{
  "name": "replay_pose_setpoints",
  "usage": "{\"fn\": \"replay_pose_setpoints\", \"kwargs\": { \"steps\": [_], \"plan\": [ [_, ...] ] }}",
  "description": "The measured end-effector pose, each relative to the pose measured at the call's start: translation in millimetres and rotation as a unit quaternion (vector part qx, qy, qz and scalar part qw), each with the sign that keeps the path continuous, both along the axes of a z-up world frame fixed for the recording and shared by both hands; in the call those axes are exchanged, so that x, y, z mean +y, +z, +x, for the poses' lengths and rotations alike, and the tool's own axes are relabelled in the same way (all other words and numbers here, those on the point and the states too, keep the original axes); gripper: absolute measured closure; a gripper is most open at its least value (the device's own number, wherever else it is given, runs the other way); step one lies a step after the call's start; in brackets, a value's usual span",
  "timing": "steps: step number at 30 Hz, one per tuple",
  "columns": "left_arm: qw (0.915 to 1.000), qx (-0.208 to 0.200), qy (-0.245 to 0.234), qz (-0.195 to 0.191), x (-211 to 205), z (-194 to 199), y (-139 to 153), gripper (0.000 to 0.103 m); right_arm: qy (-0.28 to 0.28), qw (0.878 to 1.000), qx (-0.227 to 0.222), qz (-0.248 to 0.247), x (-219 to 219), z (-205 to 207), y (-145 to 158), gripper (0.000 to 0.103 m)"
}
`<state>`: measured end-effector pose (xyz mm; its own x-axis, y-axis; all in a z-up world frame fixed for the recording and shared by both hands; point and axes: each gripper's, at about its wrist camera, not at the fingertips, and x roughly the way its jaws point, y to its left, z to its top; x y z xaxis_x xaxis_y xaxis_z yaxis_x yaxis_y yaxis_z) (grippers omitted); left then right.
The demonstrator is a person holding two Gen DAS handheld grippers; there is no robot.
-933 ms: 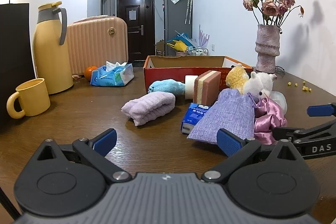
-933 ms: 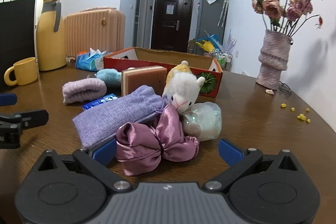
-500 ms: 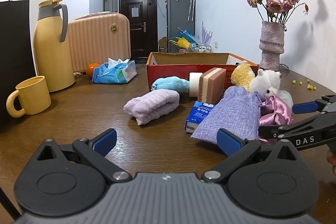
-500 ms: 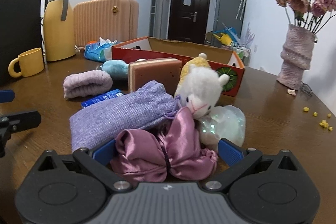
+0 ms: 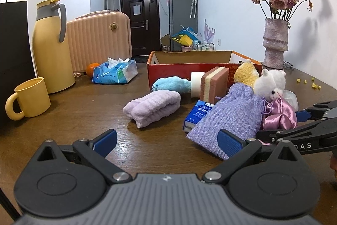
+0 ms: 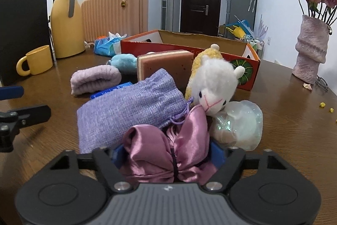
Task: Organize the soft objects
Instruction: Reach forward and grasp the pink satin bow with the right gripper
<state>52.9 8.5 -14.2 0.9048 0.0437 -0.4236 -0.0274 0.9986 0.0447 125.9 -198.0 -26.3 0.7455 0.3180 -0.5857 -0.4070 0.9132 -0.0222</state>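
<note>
right gripper: jaws just closing on satin pouch; beside lavender bag

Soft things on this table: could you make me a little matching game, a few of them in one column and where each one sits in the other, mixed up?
Things:
1. pink satin bow
2. lilac folded towel
3. white plush alpaca
4. light blue fluffy toy

Places:
A. alone on the bare wood, left of the pile
B. between the blue pads of the right gripper, whose jaws have just been closing
C. against the front wall of the red cardboard box
D. head resting on the clear crinkly bag

Pairs: 1-B, 2-A, 3-D, 4-C
</note>
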Motion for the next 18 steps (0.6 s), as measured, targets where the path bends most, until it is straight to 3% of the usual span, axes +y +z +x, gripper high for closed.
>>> {"fn": "replay_pose_setpoints", "kwargs": {
  "steps": [6, 18],
  "plan": [
    [0.9999, -0.002, -0.005, 0.009, -6.1, 5.8, 2.9, 0.0, -0.006, 1.0, -0.007, 0.022, -8.6, -4.0, 3.8, 0.061],
    [0.999, -0.001, -0.033, 0.03, -28.0, 24.1, 9.4, 0.0, -0.051, 0.993, -0.053, 0.091, -44.4, -18.7, 15.6, 0.067]
  ]
}}
